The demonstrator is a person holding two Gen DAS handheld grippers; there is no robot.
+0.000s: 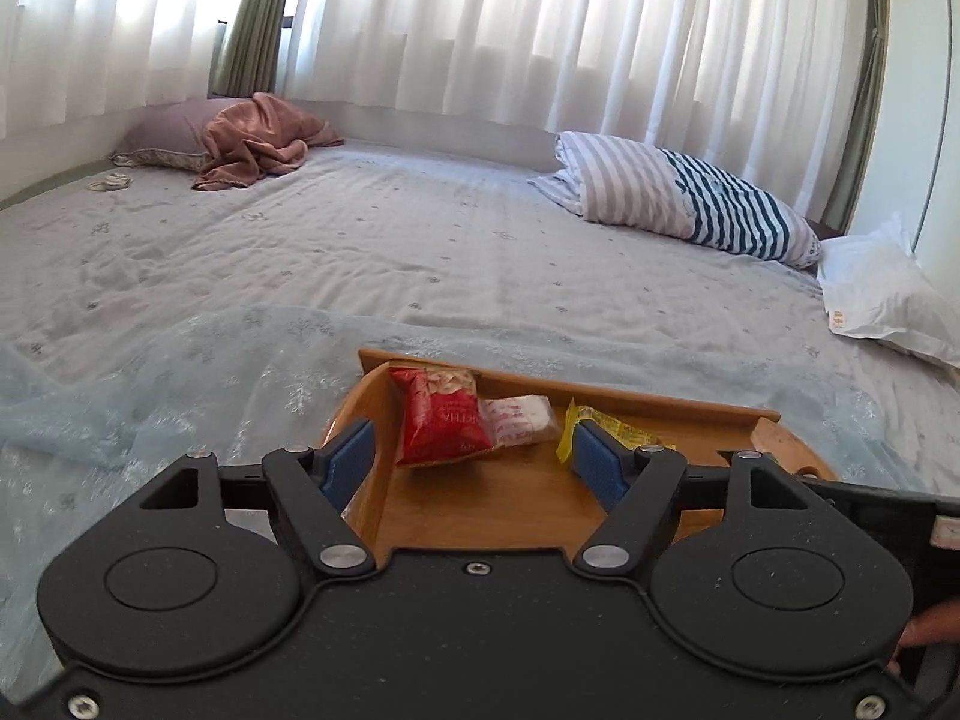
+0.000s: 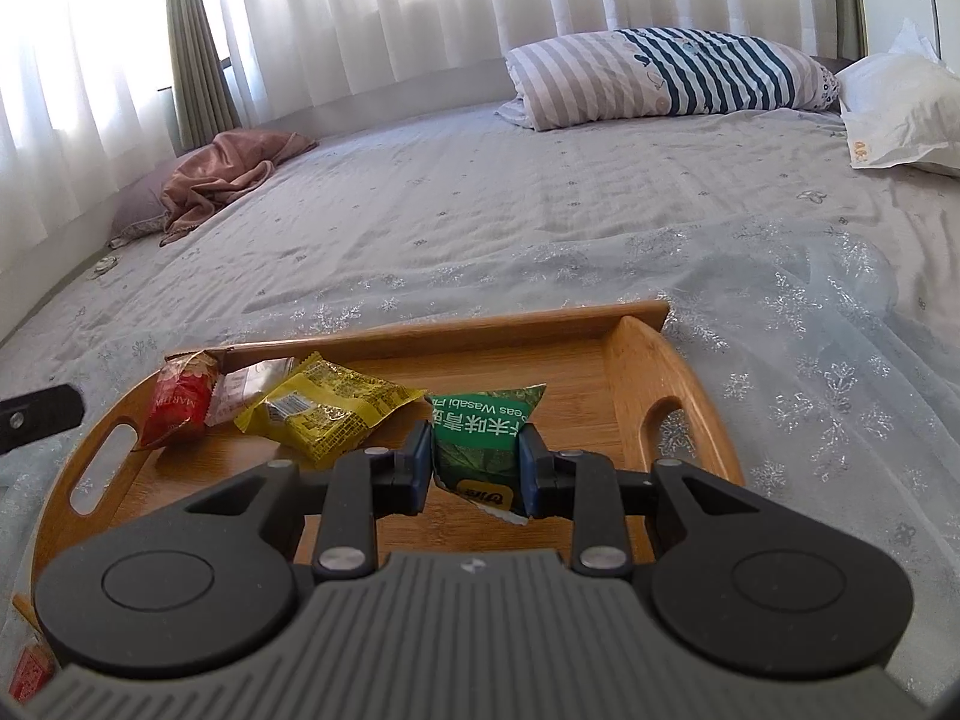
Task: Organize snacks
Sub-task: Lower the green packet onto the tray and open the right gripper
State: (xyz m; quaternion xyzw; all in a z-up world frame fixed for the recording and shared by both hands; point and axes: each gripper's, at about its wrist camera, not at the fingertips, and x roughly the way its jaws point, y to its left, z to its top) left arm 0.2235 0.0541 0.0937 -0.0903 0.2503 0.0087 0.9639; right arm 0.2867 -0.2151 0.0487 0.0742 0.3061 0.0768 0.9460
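A wooden tray [image 1: 492, 504] [image 2: 618, 372] lies on the bed. A red snack bag [image 1: 441, 417] [image 2: 180, 405], a small pale pink packet [image 1: 519, 417] [image 2: 243, 387] and a yellow packet [image 1: 606, 429] [image 2: 327, 414] rest in it. My left gripper [image 1: 474, 456] hovers over the tray's near part, open, with nothing between its blue pads. My right gripper [image 2: 477, 459] is shut on a green wasabi-pea packet [image 2: 480, 444], held just above the tray floor to the right of the yellow packet. The left gripper's finger [image 2: 39, 420] shows at the right wrist view's left edge.
A pale blue snowflake cloth [image 2: 810, 360] covers the bed around the tray. A striped pillow [image 1: 690, 198] [image 2: 666, 75] and a white pillow [image 1: 888, 294] lie far right. A pink blanket [image 1: 258, 141] is heaped far left. Another red packet [image 2: 24, 675] peeks at the lower left.
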